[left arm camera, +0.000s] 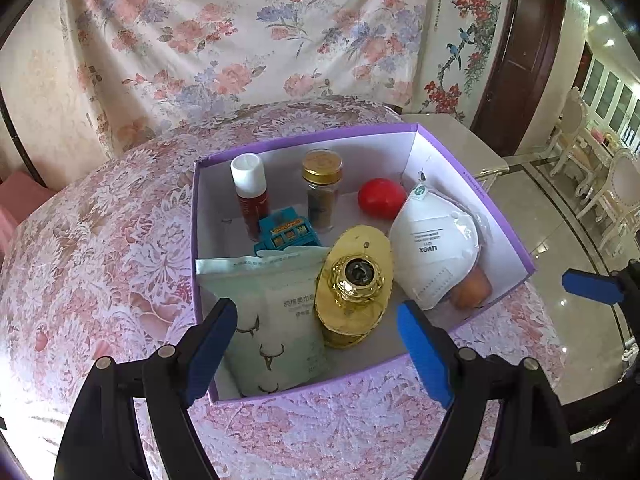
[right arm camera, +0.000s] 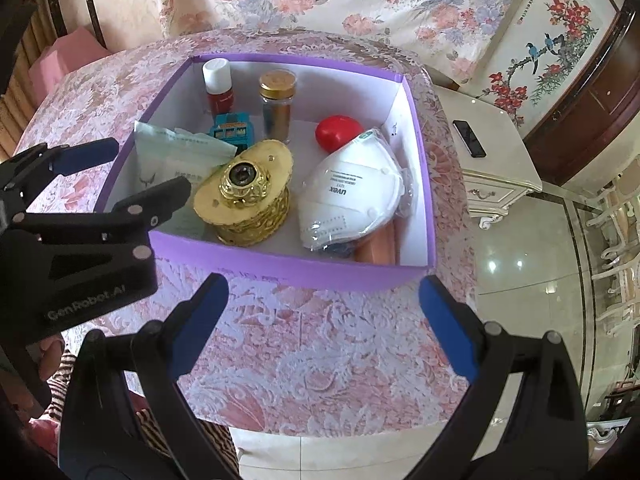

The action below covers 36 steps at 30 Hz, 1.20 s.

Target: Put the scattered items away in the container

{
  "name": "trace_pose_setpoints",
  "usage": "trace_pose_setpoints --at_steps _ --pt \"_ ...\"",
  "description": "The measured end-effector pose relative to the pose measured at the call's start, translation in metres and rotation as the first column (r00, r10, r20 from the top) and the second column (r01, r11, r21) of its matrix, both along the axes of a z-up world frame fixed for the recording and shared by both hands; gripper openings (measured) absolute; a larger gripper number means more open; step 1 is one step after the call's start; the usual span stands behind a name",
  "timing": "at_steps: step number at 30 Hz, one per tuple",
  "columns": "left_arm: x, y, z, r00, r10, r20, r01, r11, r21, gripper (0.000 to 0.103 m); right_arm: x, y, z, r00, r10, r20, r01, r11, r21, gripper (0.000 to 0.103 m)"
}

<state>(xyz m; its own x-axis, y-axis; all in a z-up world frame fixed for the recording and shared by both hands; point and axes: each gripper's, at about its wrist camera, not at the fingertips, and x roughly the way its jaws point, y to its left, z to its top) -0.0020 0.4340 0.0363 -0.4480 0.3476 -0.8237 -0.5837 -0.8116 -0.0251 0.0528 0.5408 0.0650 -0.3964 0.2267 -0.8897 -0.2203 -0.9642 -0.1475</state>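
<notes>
A purple box (left arm camera: 472,328) on the flowered tablecloth holds a white-capped red bottle (left arm camera: 250,188), a gold-lidded jar (left arm camera: 322,184), a red ball (left arm camera: 380,198), a white mask (left arm camera: 436,252), a gold ornate tin (left arm camera: 354,280), a pale green wipes pack (left arm camera: 276,320), a blue toy (left arm camera: 286,234) and an orange piece (left arm camera: 474,290) under the mask. My left gripper (left arm camera: 320,344) hangs open over the box's near left corner, nothing between its pads. My right gripper (right arm camera: 324,320) stands open above the cloth in front of the box (right arm camera: 280,266). The right view shows the left gripper (right arm camera: 136,174) above the wipes pack (right arm camera: 176,152).
The round table (right arm camera: 320,380) ends close to me, its edge curving away to the right. A white bedside cabinet (right arm camera: 500,168) with a dark phone (right arm camera: 470,138) stands right of it. Behind hang a floral sheet (left arm camera: 240,40) and a bird painting (right arm camera: 548,44). White chairs (left arm camera: 612,192) stand on the glossy floor.
</notes>
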Motion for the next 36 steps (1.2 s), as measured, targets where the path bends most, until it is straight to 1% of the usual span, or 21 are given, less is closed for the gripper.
trace_pose_setpoints --at_steps 13,17,20,24,27,30,32,36 --pt "0.0 -0.005 0.001 1.0 0.018 0.007 -0.018 1.0 -0.012 0.083 -0.006 -0.007 -0.002 1.0 0.028 -0.002 -0.028 0.999 -0.016 0.096" --pt "0.002 -0.005 0.003 0.999 0.025 -0.024 -0.026 0.999 -0.033 0.083 -0.008 -0.01 -0.003 0.999 0.036 -0.007 -0.036 0.999 -0.02 0.096" --pt "0.001 -0.005 0.003 0.999 0.022 -0.024 -0.023 0.999 -0.033 0.083 -0.008 -0.012 -0.004 0.999 0.04 -0.011 -0.04 0.999 -0.022 0.096" --pt "-0.002 -0.005 0.0 1.0 0.01 0.007 -0.009 1.0 -0.017 0.083 -0.009 -0.013 -0.004 0.999 0.042 -0.013 -0.043 0.999 -0.021 0.096" --pt "-0.003 -0.004 -0.002 1.0 0.015 0.021 -0.015 1.0 -0.01 0.083 -0.01 -0.013 -0.005 0.999 0.043 -0.016 -0.044 0.999 -0.027 0.096" --pt "-0.006 -0.004 -0.004 0.999 0.026 0.027 -0.026 1.0 -0.009 0.086 -0.01 -0.014 -0.005 0.999 0.049 -0.021 -0.049 0.998 -0.032 0.096" --pt "-0.007 -0.005 -0.005 0.999 0.032 0.033 -0.032 0.999 0.005 0.086 -0.01 -0.015 -0.005 0.998 0.052 -0.024 -0.053 0.998 -0.031 0.096" --pt "-0.009 -0.007 -0.004 0.998 0.057 0.003 -0.057 0.998 0.034 0.086 -0.01 -0.016 -0.006 0.998 0.054 -0.027 -0.055 0.998 -0.026 0.096"
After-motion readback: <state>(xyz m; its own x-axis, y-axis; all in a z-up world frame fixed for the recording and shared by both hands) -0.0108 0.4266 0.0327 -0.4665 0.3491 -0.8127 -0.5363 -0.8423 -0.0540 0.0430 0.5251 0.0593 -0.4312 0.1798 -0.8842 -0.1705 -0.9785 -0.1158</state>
